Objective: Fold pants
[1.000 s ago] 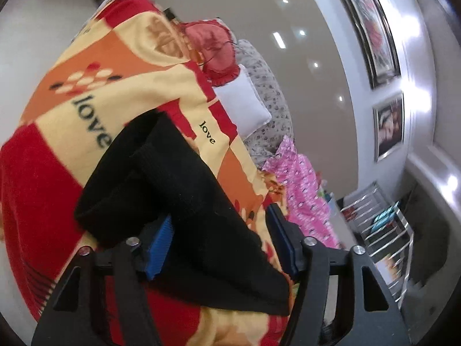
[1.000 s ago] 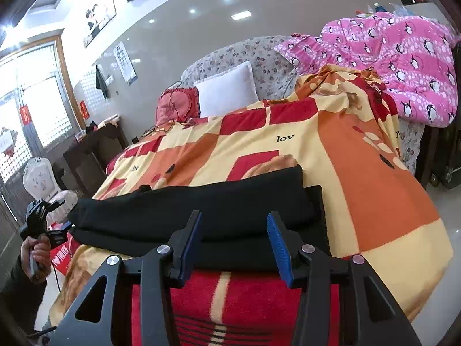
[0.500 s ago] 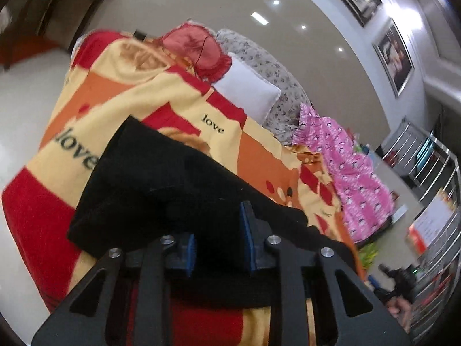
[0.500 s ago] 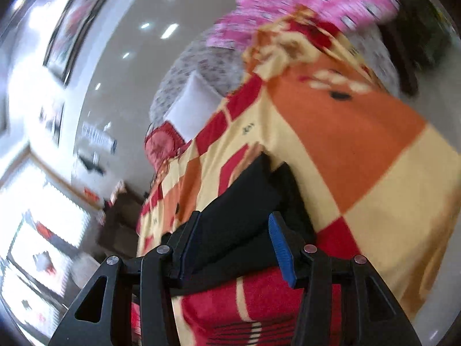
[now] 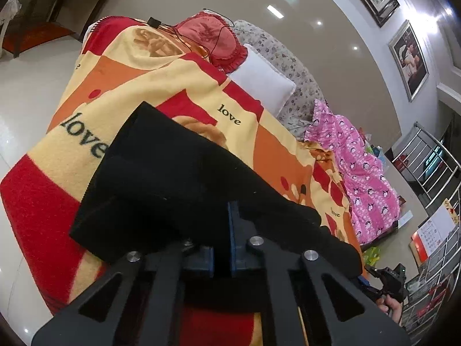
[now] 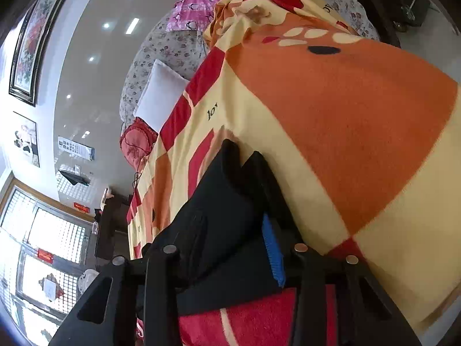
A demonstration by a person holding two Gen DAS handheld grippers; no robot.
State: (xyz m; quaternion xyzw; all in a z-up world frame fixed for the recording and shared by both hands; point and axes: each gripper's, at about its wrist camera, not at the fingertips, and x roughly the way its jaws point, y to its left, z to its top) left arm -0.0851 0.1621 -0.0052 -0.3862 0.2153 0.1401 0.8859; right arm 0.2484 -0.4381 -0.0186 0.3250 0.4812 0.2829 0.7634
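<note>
**Both my tongs at the near edge of the black pants**

Nearest me in the left wrist view, my left gripper (image 5: 222, 248) is clenched on the near edge of the black pants (image 5: 178, 190); the blue pads sit almost together with dark cloth pinched in the narrow gap. Only this view shows my other hand (image 5: 393, 310) at the lower right, holding its tool off the bed's corner, and the railing behind it.

In the right wrist view, my right gripper (image 6: 230, 248) has its jaws closing around a thick bundle of the pants (image 6: 219, 219). One blue pad (image 6: 273, 250) shows on the right side of the cloth; the other finger is buried behind the fabric, so I cannot tell whether the pads press yet. Only this view shows the barred window at far left.

The pants lie folded in layers on the near part of the red, orange and yellow blanket (image 5: 173, 86), a flat, plain black stack with a squared corner pointing away from me. Seams and waistband are hard to make out in the dark cloth.

Farther off lie a white pillow (image 5: 262, 82) and a red cushion (image 5: 213, 33) with a thin black cable over it, then a pink penguin-print cloth (image 5: 363, 173) at the right.
</note>
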